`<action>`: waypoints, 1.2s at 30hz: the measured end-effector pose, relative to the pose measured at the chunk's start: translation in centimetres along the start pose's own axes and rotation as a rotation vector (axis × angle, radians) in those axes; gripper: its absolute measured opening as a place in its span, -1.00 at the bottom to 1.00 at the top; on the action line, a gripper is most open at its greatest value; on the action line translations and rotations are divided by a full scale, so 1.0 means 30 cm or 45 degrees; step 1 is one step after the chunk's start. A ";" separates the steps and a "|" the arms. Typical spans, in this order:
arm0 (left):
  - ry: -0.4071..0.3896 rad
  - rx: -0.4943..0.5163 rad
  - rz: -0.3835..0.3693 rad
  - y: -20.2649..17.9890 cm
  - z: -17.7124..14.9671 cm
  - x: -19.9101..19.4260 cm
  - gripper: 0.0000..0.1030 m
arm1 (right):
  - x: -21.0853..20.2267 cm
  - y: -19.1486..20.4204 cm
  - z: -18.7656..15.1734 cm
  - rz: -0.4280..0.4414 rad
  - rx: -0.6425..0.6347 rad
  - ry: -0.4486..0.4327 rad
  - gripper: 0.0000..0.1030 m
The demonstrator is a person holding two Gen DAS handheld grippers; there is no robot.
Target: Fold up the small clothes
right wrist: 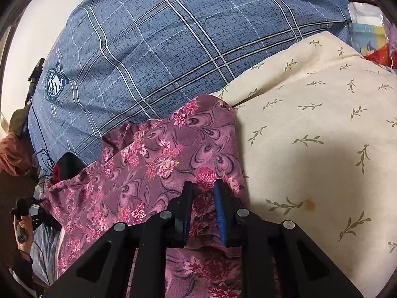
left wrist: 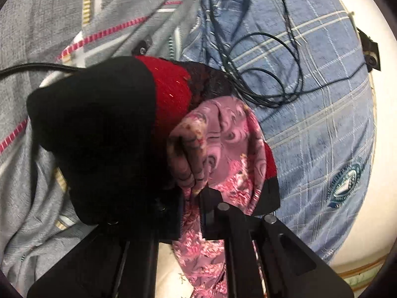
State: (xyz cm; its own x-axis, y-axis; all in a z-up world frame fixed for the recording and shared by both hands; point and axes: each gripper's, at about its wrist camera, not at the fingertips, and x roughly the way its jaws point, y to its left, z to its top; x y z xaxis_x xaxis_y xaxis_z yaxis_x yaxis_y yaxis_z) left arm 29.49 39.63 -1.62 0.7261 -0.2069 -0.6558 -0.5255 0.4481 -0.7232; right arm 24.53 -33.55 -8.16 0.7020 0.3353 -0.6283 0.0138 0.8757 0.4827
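Observation:
A purple-pink floral garment (right wrist: 153, 154) lies bunched against a blue plaid pillow (right wrist: 173, 37) and a cream leaf-print pillow (right wrist: 310, 129). My right gripper (right wrist: 204, 186) has its blue-padded fingers closed on a fold of the garment's edge. In the left wrist view the same floral garment (left wrist: 223, 144) is pinched in my left gripper (left wrist: 194, 191), whose jaws are nearly together with cloth between them. A black and red garment (left wrist: 111, 129) lies bunched just left of the left gripper, partly covering it.
A grey bedsheet with pink stripes (left wrist: 49, 37) lies on the left. A coiled black cable (left wrist: 268, 74) rests on the blue plaid pillow (left wrist: 310, 99). A person's hand holding a handle (right wrist: 22, 226) shows at the far left.

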 end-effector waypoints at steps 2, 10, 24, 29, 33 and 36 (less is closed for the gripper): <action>-0.038 0.054 0.004 -0.034 -0.021 -0.024 -0.86 | -0.002 -0.008 0.001 0.019 0.016 -0.003 -0.63; -0.114 0.359 -0.123 -0.297 -0.269 -0.181 -0.86 | -0.011 -0.024 0.003 0.055 0.046 -0.009 -0.63; 0.214 0.773 -0.131 -0.613 -0.881 0.097 -0.86 | -0.014 -0.041 -0.002 0.095 0.078 -0.017 -0.63; 0.348 0.880 -0.005 -0.593 -1.046 0.242 -0.84 | -0.016 -0.049 -0.003 0.113 0.094 -0.019 -0.63; 0.371 0.887 -0.011 -0.559 -1.054 0.224 -0.62 | -0.016 -0.054 -0.003 0.121 0.101 -0.020 -0.63; 0.371 0.766 -0.114 -0.489 -0.985 0.142 -0.04 | -0.016 -0.057 -0.004 0.121 0.102 -0.018 -0.63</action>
State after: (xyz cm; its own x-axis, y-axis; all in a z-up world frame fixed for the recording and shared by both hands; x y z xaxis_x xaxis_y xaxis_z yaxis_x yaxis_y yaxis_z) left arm 27.19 6.48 -0.19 0.5618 -0.4540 -0.6916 -0.0692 0.8073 -0.5861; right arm 24.09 -35.18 -8.75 0.7131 0.4097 -0.5689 0.0035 0.8094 0.5873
